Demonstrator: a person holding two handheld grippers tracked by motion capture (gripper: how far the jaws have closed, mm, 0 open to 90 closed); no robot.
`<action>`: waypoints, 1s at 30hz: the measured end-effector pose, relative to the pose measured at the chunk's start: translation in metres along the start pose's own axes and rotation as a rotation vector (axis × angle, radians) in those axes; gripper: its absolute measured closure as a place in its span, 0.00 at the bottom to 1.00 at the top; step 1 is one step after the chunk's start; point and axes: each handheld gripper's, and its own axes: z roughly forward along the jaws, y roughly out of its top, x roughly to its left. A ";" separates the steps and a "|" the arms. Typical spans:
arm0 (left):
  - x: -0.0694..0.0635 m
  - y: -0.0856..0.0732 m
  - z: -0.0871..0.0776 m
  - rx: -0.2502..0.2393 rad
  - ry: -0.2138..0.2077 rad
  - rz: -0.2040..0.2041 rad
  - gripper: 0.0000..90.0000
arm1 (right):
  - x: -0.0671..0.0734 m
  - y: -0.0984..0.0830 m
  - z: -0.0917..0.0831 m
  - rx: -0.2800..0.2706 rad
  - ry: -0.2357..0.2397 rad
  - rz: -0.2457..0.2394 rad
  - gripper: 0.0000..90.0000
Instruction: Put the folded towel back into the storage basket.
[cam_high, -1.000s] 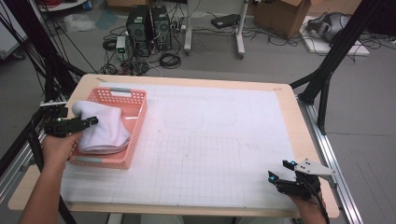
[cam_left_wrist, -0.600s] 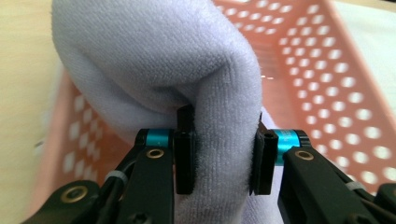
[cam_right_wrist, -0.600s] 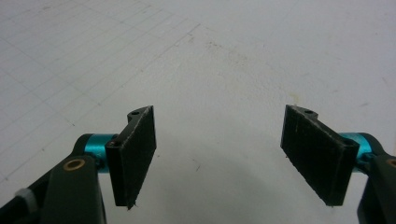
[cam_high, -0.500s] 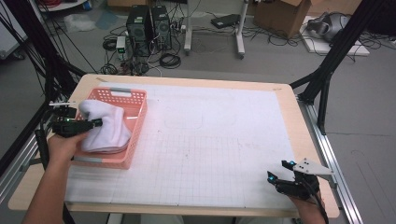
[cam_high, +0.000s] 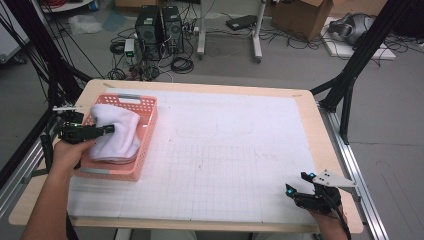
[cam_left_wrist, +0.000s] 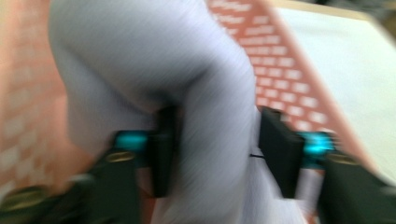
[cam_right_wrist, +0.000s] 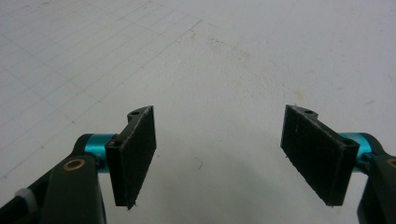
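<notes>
L gripper at cloth in basket
High view: white cloth (cam_high: 117, 137) inside pink basket (cam_high: 146, 132), L gripper (cam_high: 106, 130) at it; R gripper (cam_high: 296, 184) well apart. L gripper view: jaws just reopened, cloth between. R gripper view: jaws spread, empty.

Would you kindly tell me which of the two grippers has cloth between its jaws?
The left gripper, at the pink basket: a fold of white cloth sits between its jaws. The right gripper stands open above bare mat.
</notes>
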 end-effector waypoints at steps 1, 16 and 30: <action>0.000 0.000 -0.002 -0.006 0.053 0.009 0.45 | 0.000 0.000 0.000 0.000 0.000 0.000 0.29; -0.028 -0.004 -0.021 -0.167 0.094 0.111 0.63 | 0.001 0.001 0.001 0.006 0.002 -0.006 0.29; -0.043 -0.001 -0.016 -0.149 -0.005 0.110 0.60 | 0.003 0.002 0.002 0.006 0.005 -0.007 0.29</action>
